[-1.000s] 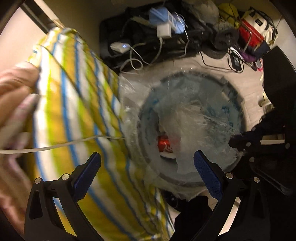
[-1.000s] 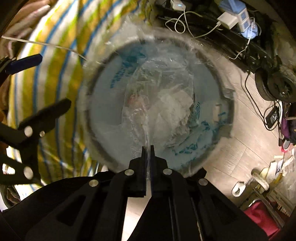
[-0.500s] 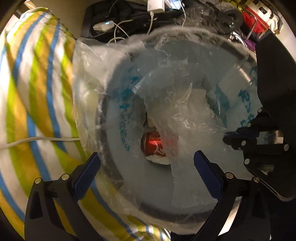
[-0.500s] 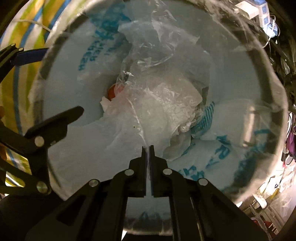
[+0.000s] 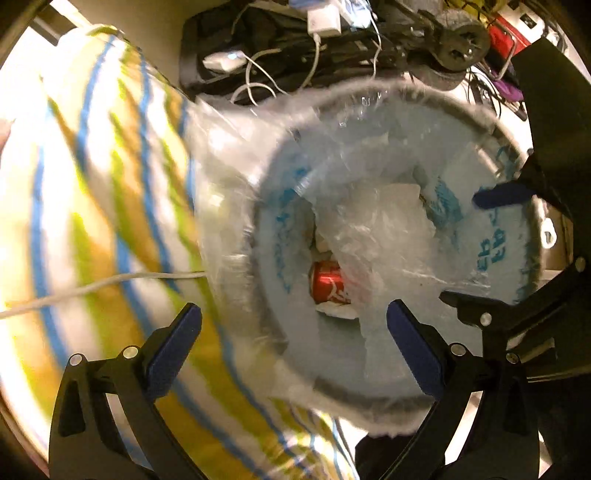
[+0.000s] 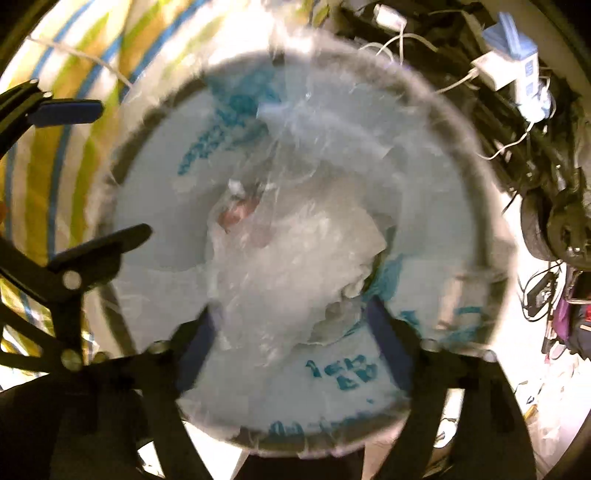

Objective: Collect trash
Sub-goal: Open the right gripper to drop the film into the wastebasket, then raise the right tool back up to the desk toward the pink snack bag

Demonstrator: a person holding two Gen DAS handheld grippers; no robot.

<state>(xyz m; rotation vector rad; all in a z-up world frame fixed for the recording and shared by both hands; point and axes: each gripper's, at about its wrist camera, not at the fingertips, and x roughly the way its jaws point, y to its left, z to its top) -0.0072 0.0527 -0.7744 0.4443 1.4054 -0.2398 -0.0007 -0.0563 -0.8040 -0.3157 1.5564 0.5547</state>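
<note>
A round trash bin [image 5: 369, 402], lined with a pale blue printed bag, fills both views from above. Inside lie crumpled clear plastic [image 6: 295, 266] and a red soda can [image 5: 328, 282], half covered by the plastic. My left gripper [image 5: 291, 321] hangs open over the bin's near rim and holds nothing. It also shows at the left of the right wrist view, as the left gripper [image 6: 123, 170]. My right gripper [image 6: 293, 328] is above the bin with its jaws opening. The plastic lies below and between its blue pads [image 6: 201, 343], which do not press on it. The right gripper [image 5: 460, 247] also shows in the left wrist view.
A striped yellow, blue and white cloth [image 5: 92, 221] bulges against the bin's left side, with a white cable [image 5: 92, 290] across it. Beyond the bin are a black case with chargers and cords [image 5: 321, 26] and a small wheel [image 6: 565, 229]. Pale floor [image 6: 513, 206] shows to the right.
The right gripper's jaws went from shut on the plastic's thin edge to wide apart, and the plastic now rests in the bin. The left gripper came closer over the bin.
</note>
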